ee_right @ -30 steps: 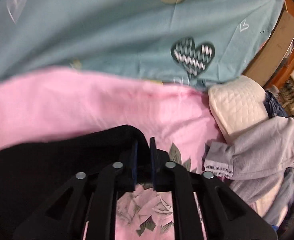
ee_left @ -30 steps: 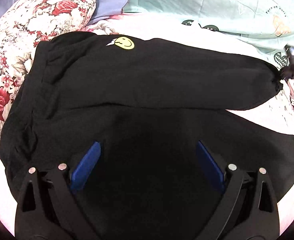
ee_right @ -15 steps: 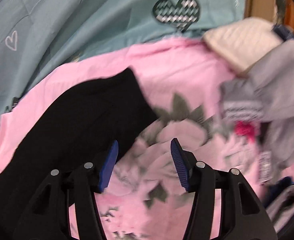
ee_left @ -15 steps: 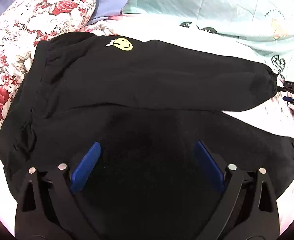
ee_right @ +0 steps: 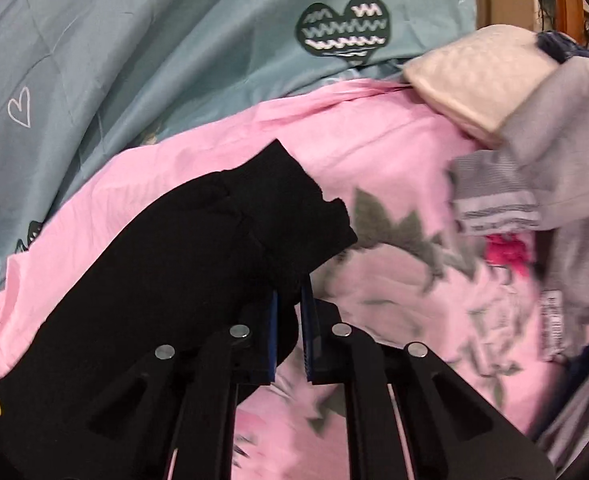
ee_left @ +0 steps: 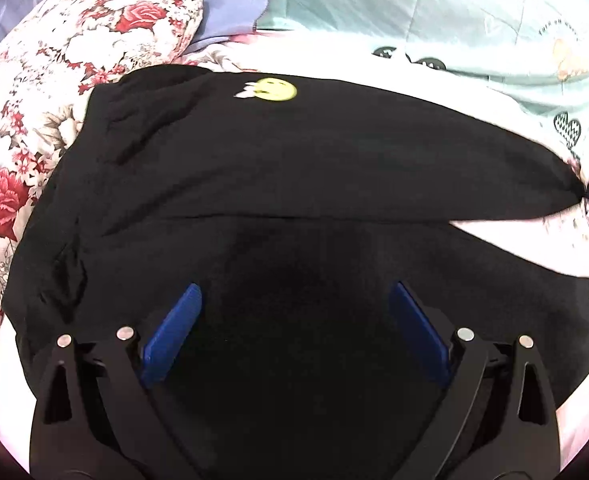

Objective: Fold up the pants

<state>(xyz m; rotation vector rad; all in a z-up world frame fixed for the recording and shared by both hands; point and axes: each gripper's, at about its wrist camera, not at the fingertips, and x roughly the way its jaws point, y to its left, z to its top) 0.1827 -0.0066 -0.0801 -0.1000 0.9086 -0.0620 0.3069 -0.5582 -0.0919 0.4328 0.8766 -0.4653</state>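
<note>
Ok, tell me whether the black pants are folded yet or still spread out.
Spread, not folded: the black pants lie flat on the bed, both legs side by side; the right hand-held gripper is closing on one leg's cuff.

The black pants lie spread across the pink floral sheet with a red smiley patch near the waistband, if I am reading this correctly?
Not quite: the smiley patch is yellow, not red, as the left wrist view shows. The rest stands: the black pants lie spread across the pink floral sheet, with the patch near the waistband.
</note>
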